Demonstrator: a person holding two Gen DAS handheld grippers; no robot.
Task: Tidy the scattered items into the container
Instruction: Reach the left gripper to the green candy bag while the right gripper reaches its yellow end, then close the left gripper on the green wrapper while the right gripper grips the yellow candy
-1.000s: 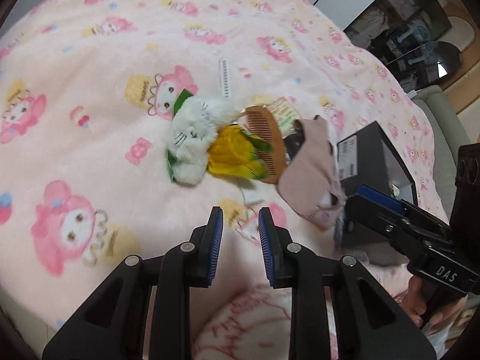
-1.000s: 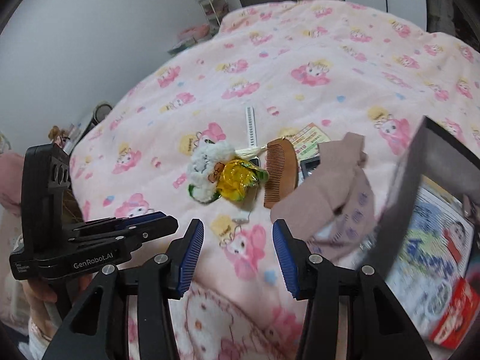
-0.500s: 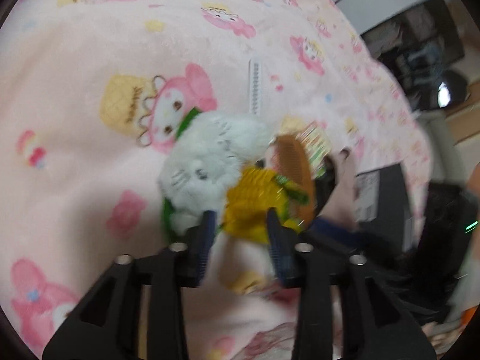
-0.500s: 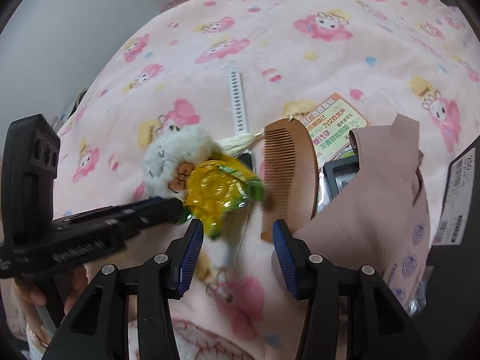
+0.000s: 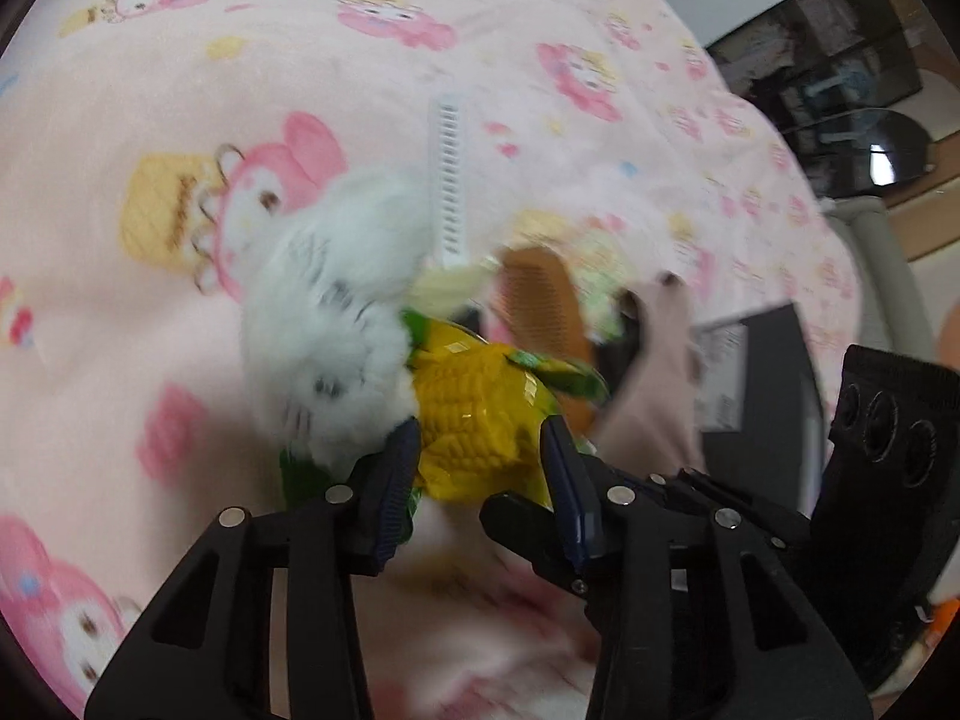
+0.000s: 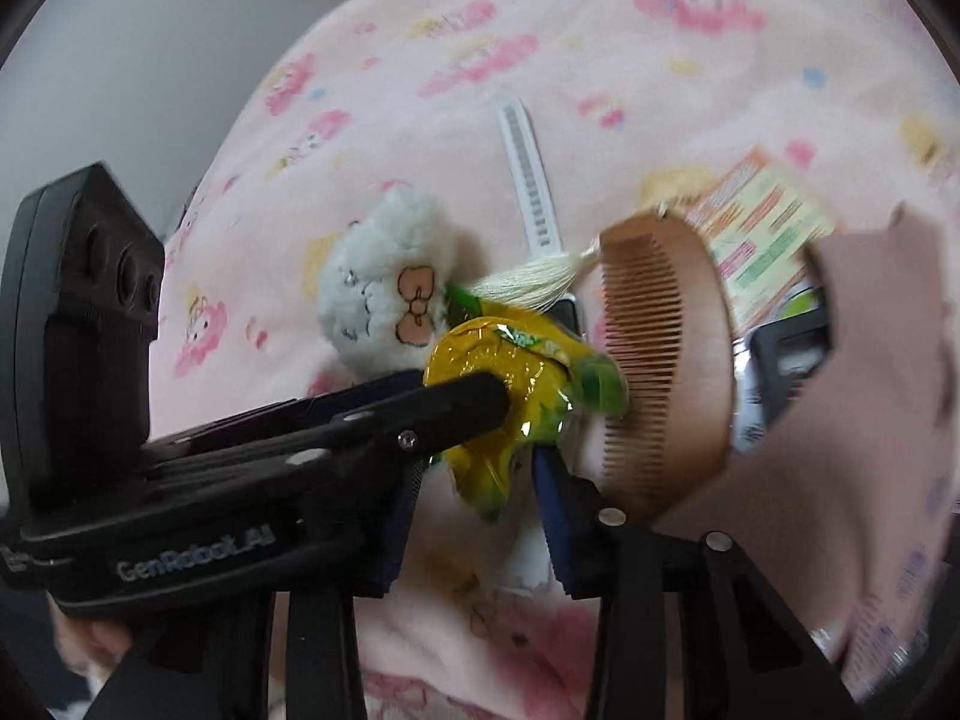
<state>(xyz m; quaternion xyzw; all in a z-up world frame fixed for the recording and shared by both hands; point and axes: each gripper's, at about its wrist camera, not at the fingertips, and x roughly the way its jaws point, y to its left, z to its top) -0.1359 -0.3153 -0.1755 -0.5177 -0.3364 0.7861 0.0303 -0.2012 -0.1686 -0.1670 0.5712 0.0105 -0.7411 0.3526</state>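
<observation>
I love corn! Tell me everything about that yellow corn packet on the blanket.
The yellow corn packet is shiny, crinkly wrapping printed with kernels and green leafy ends. It lies on the pink cartoon blanket, touching the fluffy white plush toy, with the brown wooden comb close on its other side. The left gripper is closing with the packet between its fingers; the right gripper is closing at its lower tip.

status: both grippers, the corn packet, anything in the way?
Left gripper and right gripper closing, both straddling yellow corn packet. White plush against it, wooden comb alongside.
</observation>
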